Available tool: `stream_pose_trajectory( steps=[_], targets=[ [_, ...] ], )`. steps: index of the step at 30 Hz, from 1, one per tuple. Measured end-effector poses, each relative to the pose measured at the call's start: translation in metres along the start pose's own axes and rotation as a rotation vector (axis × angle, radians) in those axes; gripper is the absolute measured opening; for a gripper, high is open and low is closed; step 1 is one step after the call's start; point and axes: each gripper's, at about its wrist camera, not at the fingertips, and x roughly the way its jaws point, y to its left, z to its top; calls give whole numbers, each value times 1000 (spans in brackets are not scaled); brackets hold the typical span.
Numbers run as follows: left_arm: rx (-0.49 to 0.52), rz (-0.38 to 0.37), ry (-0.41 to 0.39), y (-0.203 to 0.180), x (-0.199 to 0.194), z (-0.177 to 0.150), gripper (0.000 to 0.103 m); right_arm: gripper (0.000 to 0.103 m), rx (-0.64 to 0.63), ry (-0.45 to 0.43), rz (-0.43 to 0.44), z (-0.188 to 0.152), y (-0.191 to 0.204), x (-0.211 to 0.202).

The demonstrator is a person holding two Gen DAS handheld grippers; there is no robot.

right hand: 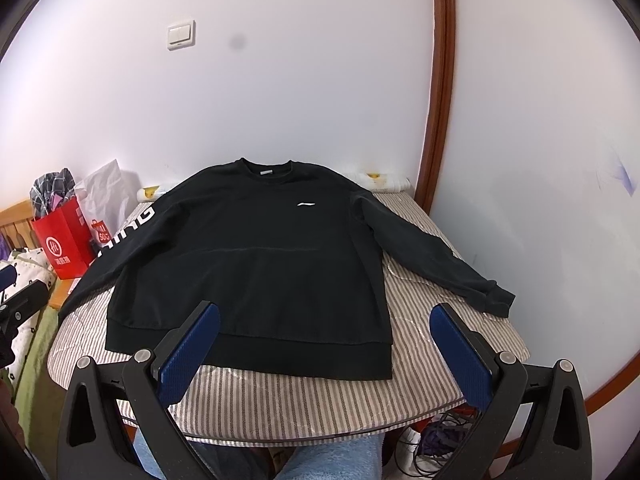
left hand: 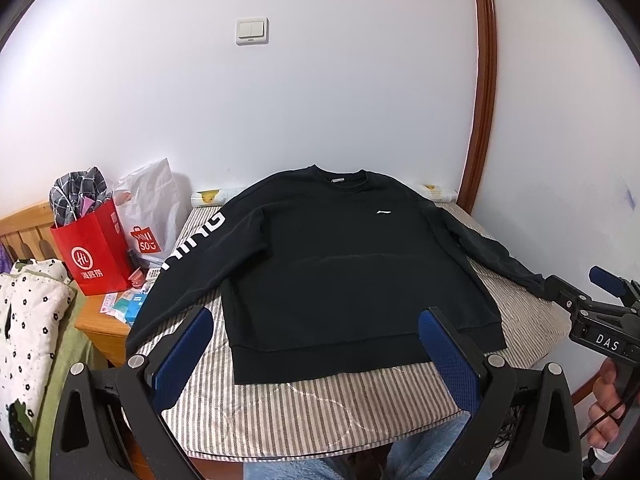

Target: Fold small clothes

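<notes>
While sweatshirt [right hand: 256, 264] lies flat, both grippers (left gripper [left hand: 316, 354], right gripper [right hand: 326, 350]) hover agape.

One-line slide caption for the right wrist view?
Black sweatshirt spread flat, sleeves out, on the striped table cover; right gripper open before its hem.

The sweatshirt [right hand: 256, 264] lies flat on the bench [right hand: 320, 400], collar at 12 o'clock, hem at 6, sleeves spread to 3 and 9. Paper bags [left hand: 96, 256] stand at 9 o'clock on a nightstand [left hand: 102, 326]. A wall switch [left hand: 252, 30] sits above, at 12.
</notes>
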Motion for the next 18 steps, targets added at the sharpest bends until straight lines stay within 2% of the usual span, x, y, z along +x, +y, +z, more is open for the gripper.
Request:
stream_pose_trajectory(
  steps=[18],
  targets=[
    [-13,-2,2,4,-1,1,103,103,-5,9,-11,-1,0,1]
  ],
)
